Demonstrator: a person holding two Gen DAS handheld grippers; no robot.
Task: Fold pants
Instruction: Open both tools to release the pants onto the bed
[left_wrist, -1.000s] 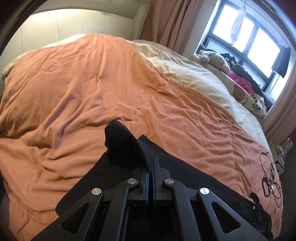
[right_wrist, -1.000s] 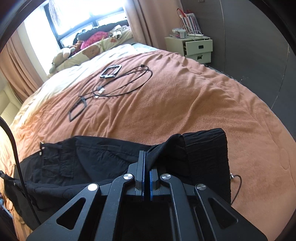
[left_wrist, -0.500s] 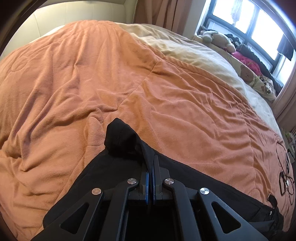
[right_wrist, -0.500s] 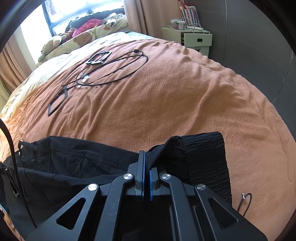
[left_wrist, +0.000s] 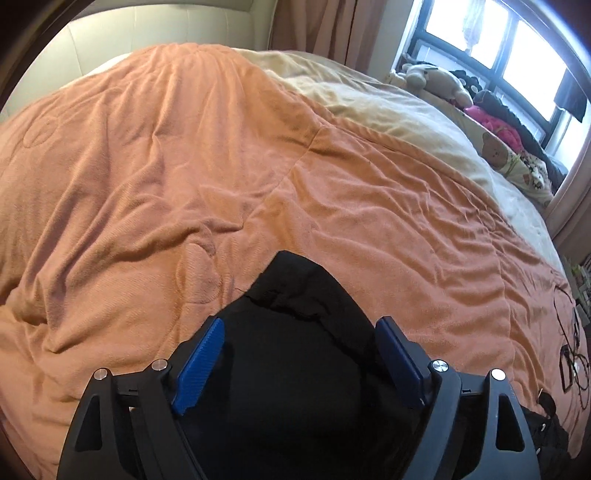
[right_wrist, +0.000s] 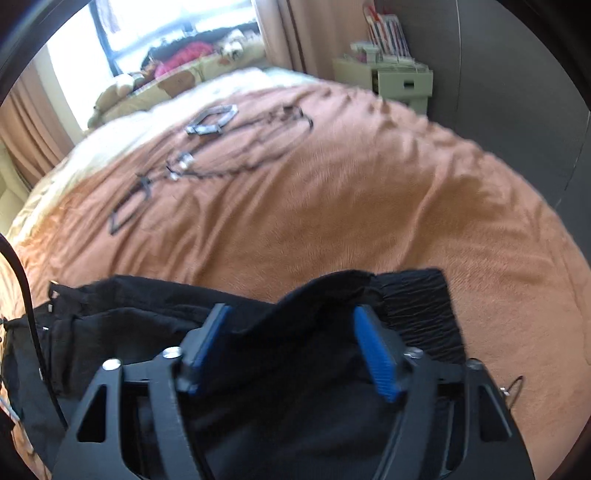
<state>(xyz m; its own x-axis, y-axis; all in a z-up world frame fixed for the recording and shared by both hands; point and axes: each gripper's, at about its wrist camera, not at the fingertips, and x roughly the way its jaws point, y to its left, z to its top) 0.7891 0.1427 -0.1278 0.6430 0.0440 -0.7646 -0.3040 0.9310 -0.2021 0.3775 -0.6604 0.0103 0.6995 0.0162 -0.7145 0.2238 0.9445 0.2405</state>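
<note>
Pants (left_wrist: 295, 354) of black cloth are laid on an orange blanket (left_wrist: 184, 177) that covers the bed. In the left wrist view one end of the garment is seen bunched into a raised peak between the blue pads (left_wrist: 201, 360) of the left gripper (left_wrist: 299, 332). Its jaws are opening and are spread wide; the cloth lies in the gap, but no pad is seen pressing on it, so nothing is gripped. A cream sheet (left_wrist: 388, 110) is exposed beyond the blanket, and stuffed toys (left_wrist: 436, 79) are lined up under the window (left_wrist: 517, 48).

In the right wrist view (somewhat blurred) the other end of the pants (right_wrist: 147, 325) is shown, with a ribbed, gathered band (right_wrist: 417, 310) lying flat on the blanket (right_wrist: 332, 206) just to the right of the right gripper (right_wrist: 291, 314). The jaws of this gripper are likewise opening, with a fold of black cloth humped between the blue pads (right_wrist: 373, 350) and left loose by them. Farther off on the blanket, black cables (right_wrist: 240, 147) with small dark frames are spread out, well apart from the garment. A pale bedside cabinet (right_wrist: 399, 79) is seen against the grey wall.
</note>
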